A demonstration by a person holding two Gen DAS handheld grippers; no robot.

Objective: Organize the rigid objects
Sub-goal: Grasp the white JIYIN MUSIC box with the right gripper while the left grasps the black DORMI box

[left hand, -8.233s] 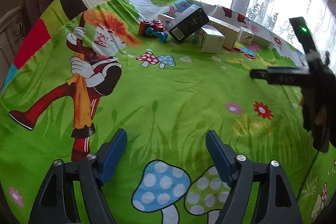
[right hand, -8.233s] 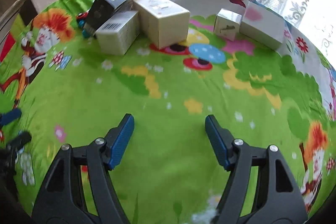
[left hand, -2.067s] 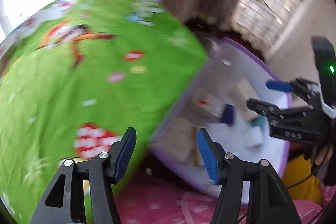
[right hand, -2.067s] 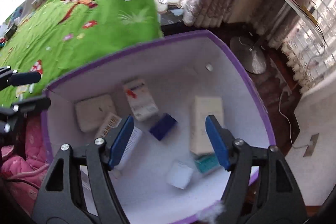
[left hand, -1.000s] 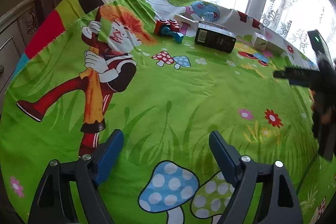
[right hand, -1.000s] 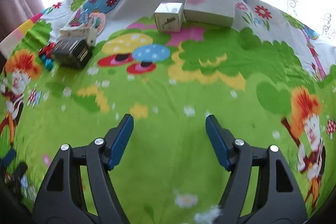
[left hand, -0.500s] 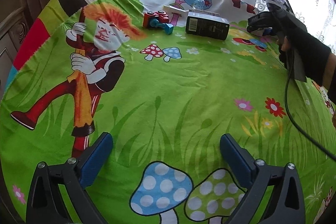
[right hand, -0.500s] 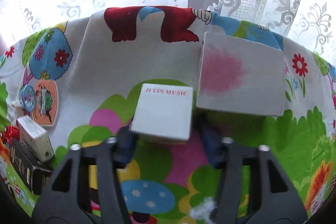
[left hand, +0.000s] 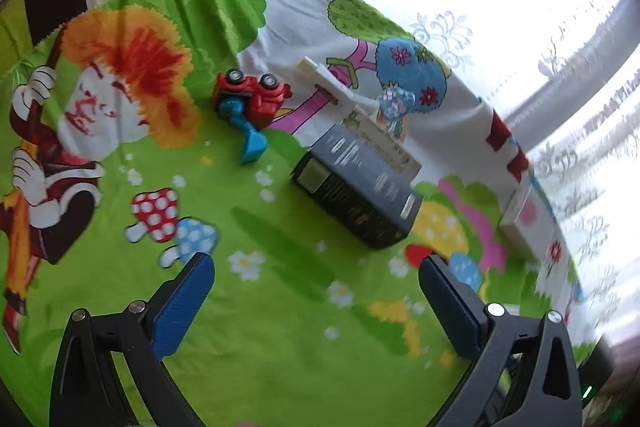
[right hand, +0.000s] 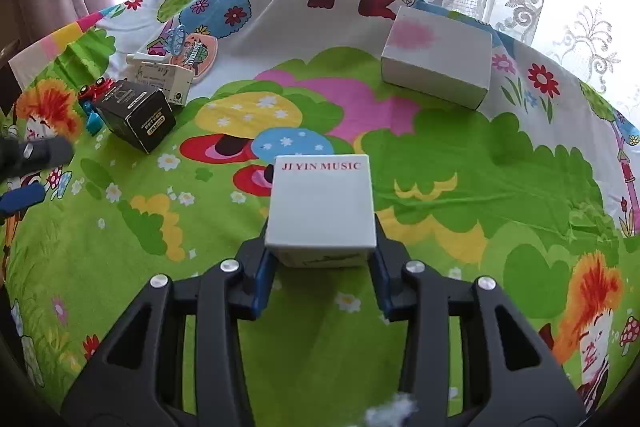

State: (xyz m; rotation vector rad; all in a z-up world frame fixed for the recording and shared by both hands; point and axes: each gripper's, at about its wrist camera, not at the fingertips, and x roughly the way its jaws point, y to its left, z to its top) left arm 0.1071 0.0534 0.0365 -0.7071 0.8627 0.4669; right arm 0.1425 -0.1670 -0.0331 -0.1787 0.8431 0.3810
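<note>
On my left, the red toy digger (left hand: 251, 98) lies tipped over on the bright cartoon cloth (left hand: 248, 327) covering the surface, wheels up. It looks like hard plastic, light, with an awkward blue arm; I judge the chunky red body the safest place to pinch. Just to its right sits the black box (left hand: 356, 199), with a cream box (left hand: 380, 143) touching its far side. Both look like stiff, light cardboard, smooth enough to slip, so I would take the black one across its two long flat faces, near the middle. My left gripper (left hand: 316, 287) hovers short of it, jaws spread fully wide with nothing between them.

Further right, my right gripper (right hand: 320, 259) has its jaws clamped on the small white cube box (right hand: 320, 207), pads pressing its two side faces low down. It seems rigid and light; thin card could dent if squeezed harder. Beyond it, the larger white box (right hand: 438, 61) rests near the far edge, well apart.
</note>
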